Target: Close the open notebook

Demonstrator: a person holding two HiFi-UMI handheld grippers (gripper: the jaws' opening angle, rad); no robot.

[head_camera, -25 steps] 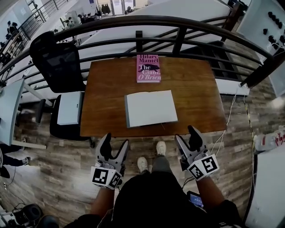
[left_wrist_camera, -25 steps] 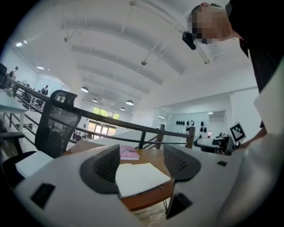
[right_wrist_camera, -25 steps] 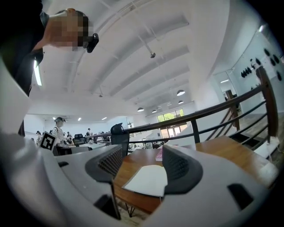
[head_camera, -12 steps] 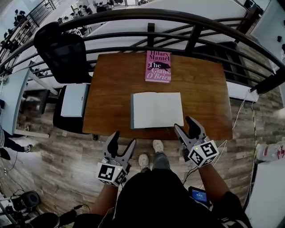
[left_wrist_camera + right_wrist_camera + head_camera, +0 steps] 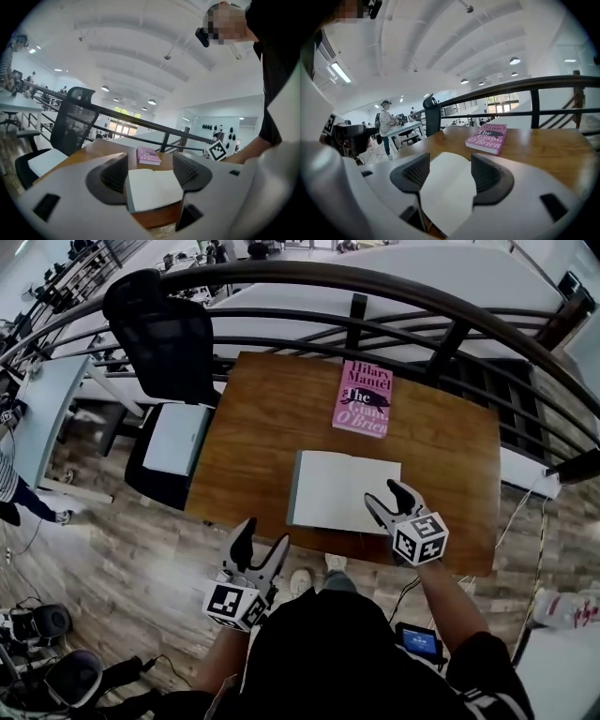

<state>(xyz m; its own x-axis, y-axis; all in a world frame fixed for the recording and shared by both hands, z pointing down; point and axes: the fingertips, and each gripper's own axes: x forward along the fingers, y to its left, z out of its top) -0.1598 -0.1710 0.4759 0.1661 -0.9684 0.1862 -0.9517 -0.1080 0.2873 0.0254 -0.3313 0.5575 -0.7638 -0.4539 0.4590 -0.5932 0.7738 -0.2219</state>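
At the approach step — notebook (image 5: 337,488) open and flat near the table (image 5: 253,427) front edge, right gripper (image 5: 386,495) gaping empty over its right page, left gripper (image 5: 263,532) gaping empty short of the table — with catching a cover edge and folding it over likely next.

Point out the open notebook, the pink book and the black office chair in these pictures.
open notebook (image 5: 336,489), head view, on its blank white page.
pink book (image 5: 362,399), head view, on the middle of its front cover.
black office chair (image 5: 169,338), head view, on its mesh backrest.
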